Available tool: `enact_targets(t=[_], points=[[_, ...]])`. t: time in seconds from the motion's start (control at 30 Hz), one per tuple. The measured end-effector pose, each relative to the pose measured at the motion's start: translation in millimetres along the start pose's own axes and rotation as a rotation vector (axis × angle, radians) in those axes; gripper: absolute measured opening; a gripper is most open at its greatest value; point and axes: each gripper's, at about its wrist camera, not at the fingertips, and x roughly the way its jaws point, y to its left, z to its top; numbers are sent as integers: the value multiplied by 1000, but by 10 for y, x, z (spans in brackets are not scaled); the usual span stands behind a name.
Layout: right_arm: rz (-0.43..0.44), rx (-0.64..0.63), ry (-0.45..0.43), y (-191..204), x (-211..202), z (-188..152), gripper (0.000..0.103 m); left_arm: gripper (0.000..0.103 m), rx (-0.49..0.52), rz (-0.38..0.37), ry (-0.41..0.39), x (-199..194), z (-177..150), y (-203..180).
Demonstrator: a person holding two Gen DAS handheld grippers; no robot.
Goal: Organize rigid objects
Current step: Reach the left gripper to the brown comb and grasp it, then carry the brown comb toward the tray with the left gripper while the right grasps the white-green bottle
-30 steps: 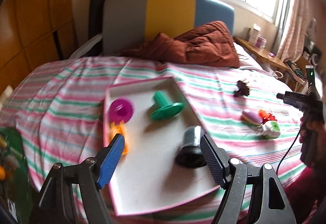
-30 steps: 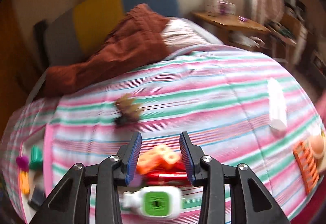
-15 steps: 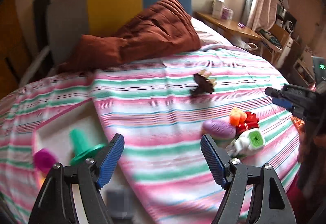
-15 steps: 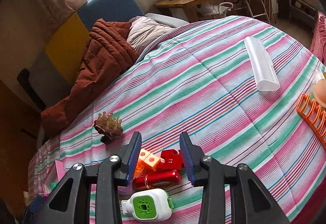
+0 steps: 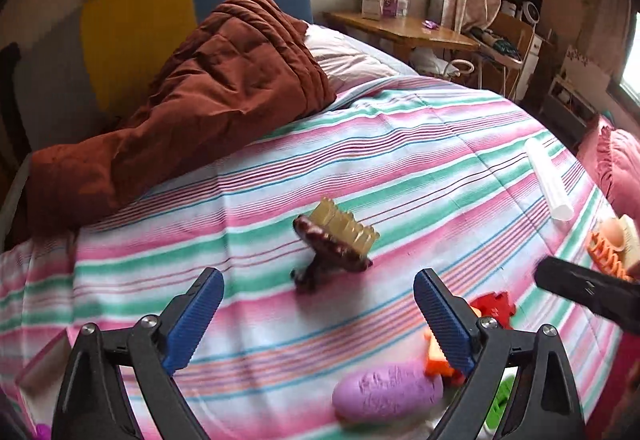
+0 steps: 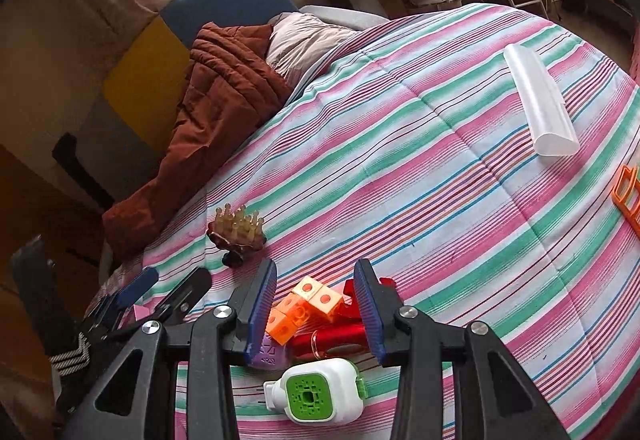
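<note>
The left tongs stand wide and empty above the striped bed, with the brown bristled brush lying tipped on its side just beyond them, toward 12 o'clock. The right tongs are at a middling gap, also empty, hovering over a tight cluster: orange cubes, a red cylinder, a red puzzle-like piece, a purple oval piece and a white-and-green gadget at 6 o'clock. Because these pieces touch or overlap, closing on one would likely drag or knock a neighbour, and the soft, yielding bed cover could let a piece sink or roll out of the grip. The brush looks awkward as well; a squeeze on its flexible bristles may slip, so its hard base seems the safer hold. The two tongs also work close together, and the right tool's black body shows at 3 o'clock in the left view, so they could collide. As for containers, only a pink corner, perhaps of a tray, shows at 8 o'clock in the left view; its contents cannot be told. A translucent white tube and an orange rack lie well apart at 2 o'clock.
</note>
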Motion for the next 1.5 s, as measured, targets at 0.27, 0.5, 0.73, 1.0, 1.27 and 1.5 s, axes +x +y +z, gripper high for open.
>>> enact_targets(t=[0.27,0.5,0.73,1.0,1.27,1.5], points=[[42,13,31,1,53,-10,42,87,-66,-40,59,611,131,89],[31,11,38,0,93,-3,42,48,-158,-142,66,491,-11,218],[21,50,48,-108,123,11,42,48,-157,-90,28,-160,-366,300],[19,44,147,-118,310,-42,42,48,-187,-83,-35,-910,-805,336],[-5,62,195,-178,404,-92,42,48,-234,-97,-64,-1442,-1270,394],[-68,36,181,-162,324,-197,42,48,-234,-80,-110,-1831,-1561,468]])
